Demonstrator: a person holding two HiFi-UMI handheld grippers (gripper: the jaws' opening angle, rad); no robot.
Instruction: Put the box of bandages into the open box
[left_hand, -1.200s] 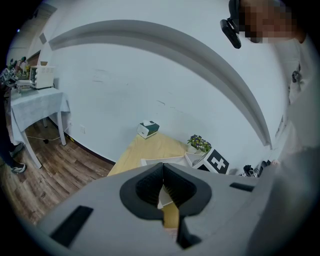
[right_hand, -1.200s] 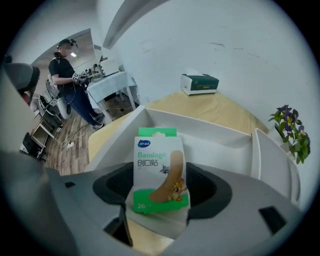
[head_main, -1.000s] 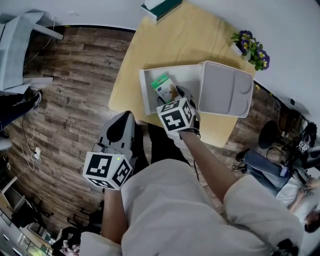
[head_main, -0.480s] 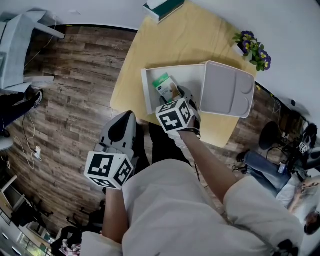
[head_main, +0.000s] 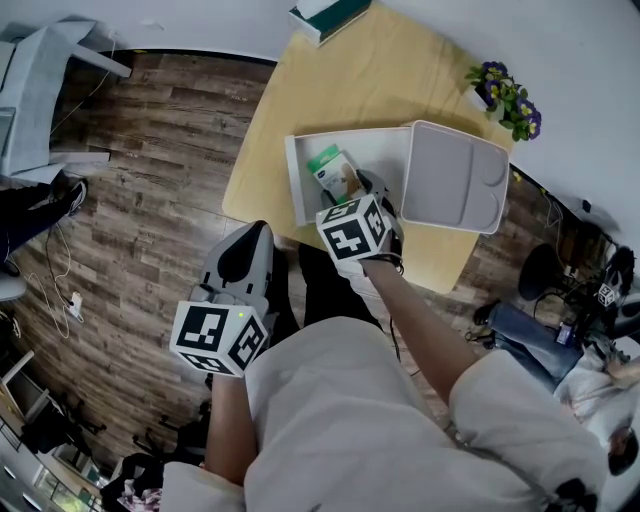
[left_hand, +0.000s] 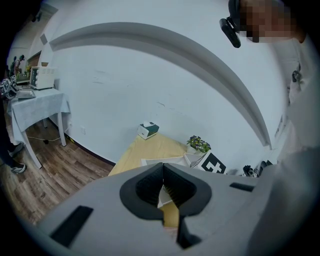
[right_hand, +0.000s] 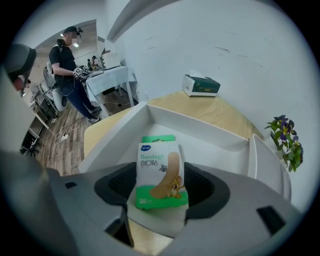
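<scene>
The green and white box of bandages (right_hand: 159, 172) lies flat on the floor of the open white box (right_hand: 195, 122), near its left wall (head_main: 292, 170). My right gripper (right_hand: 160, 186) points steeply down over it with a jaw on each long side. Those jaws have just been closing a little and stand open, close beside the bandage box (head_main: 332, 170). In the head view the right gripper (head_main: 358, 188) sits at the white box's near edge. My left gripper (head_main: 250, 237) hangs off the table's near side over the floor, shut and empty (left_hand: 163, 167).
The white box's lid (head_main: 452, 178) lies open to the right on the wooden table (head_main: 330, 80). A tissue box (head_main: 322, 14) stands at the far edge and a flower pot (head_main: 502, 95) at the far right. A person (right_hand: 70, 65) stands across the room.
</scene>
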